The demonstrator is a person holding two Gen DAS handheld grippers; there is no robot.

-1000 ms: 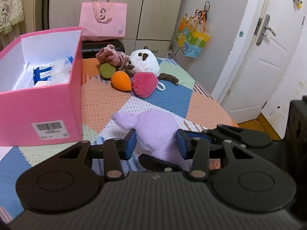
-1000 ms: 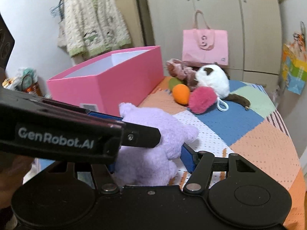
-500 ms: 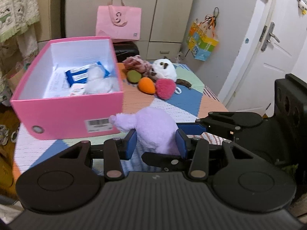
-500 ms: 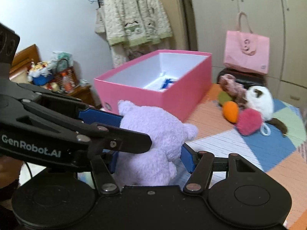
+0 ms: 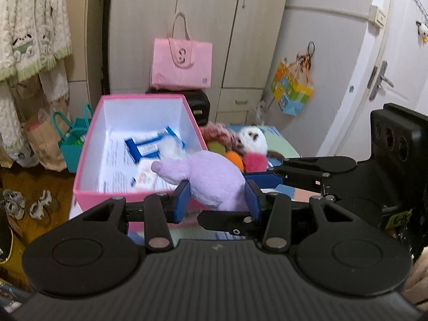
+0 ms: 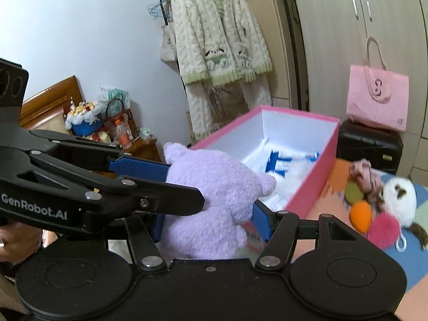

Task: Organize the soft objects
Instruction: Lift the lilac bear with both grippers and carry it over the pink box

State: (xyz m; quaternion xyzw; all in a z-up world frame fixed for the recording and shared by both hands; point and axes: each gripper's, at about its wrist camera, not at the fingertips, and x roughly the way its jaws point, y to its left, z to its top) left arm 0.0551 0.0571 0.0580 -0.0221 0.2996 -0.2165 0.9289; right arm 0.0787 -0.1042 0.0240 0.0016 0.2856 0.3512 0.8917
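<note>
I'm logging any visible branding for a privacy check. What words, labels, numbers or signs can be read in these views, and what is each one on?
"GenRobot.AI": white lettering on the black left gripper, seen in the right wrist view.
"3", or a looped logo shaped like one: on the pink tote bag.
Print on the blue and white packets in the pink box: blurred, unreadable.
Small corner tag on the tote bag: too small to read.
</note>
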